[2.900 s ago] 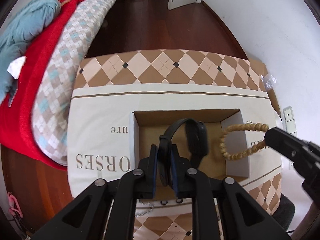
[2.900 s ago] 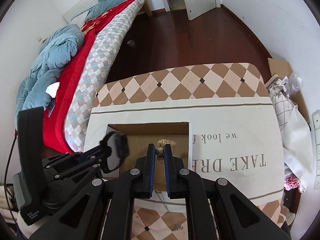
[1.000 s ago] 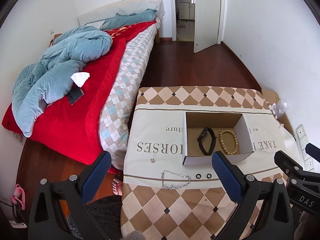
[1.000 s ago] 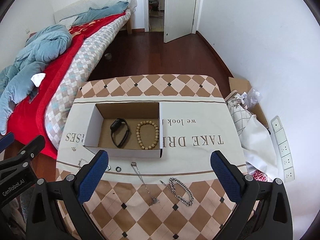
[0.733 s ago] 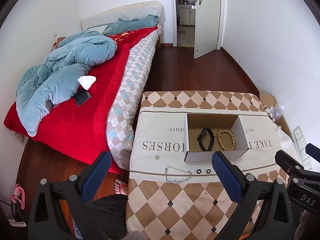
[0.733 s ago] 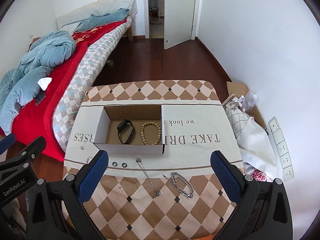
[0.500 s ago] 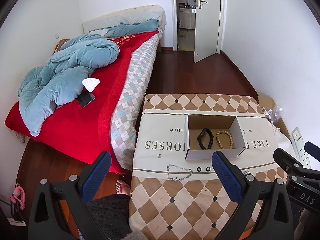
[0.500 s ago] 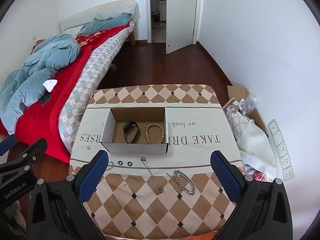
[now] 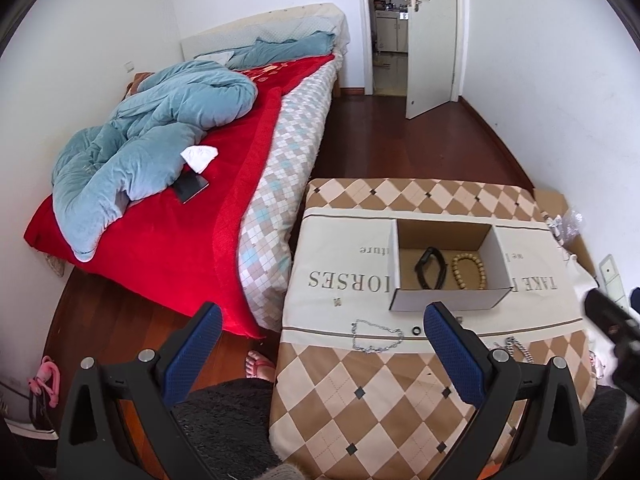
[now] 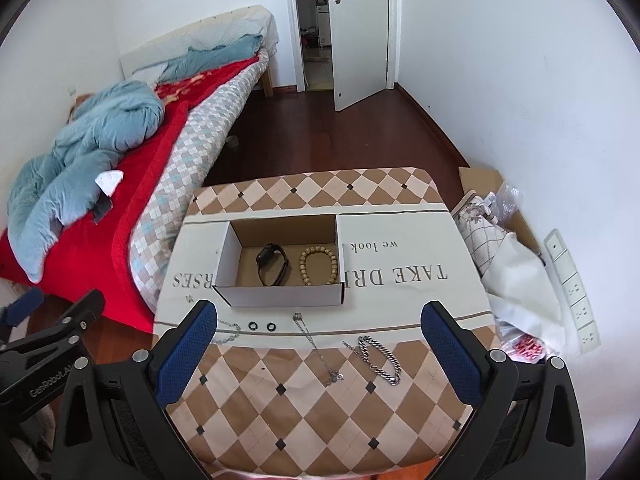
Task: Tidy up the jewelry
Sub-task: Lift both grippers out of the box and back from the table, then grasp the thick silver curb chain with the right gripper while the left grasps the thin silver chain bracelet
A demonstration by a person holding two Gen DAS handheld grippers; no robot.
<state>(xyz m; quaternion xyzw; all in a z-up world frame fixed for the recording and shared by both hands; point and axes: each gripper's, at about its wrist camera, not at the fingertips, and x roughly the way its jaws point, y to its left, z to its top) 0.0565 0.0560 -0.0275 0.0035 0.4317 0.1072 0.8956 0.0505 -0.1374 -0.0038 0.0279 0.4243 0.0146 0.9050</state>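
Note:
A white cardboard box (image 10: 280, 295) (image 9: 448, 300) sits on the checkered tablecloth. Inside lie a black watch band (image 10: 273, 265) (image 9: 431, 267) and a wooden bead bracelet (image 10: 319, 265) (image 9: 469, 271). In front of the box lie a silver chain (image 9: 377, 336), two small black rings (image 10: 262, 326), a thin necklace (image 10: 318, 350) and a thick silver bracelet (image 10: 380, 354). My left gripper (image 9: 322, 354) and right gripper (image 10: 319, 354) are both open wide and empty, held well back above the table's near edge.
A bed (image 9: 168, 208) with a red cover and blue quilt stands left of the table. Bags and cardboard (image 10: 504, 248) lie on the floor at the right by the wall. A door (image 10: 360, 32) stands open at the back. A foot in a sandal (image 9: 258, 364) shows below.
Both grippers let go of the watch band and bead bracelet into the box, opened wide, and pulled back and up from the table. The table now looks smaller and farther.

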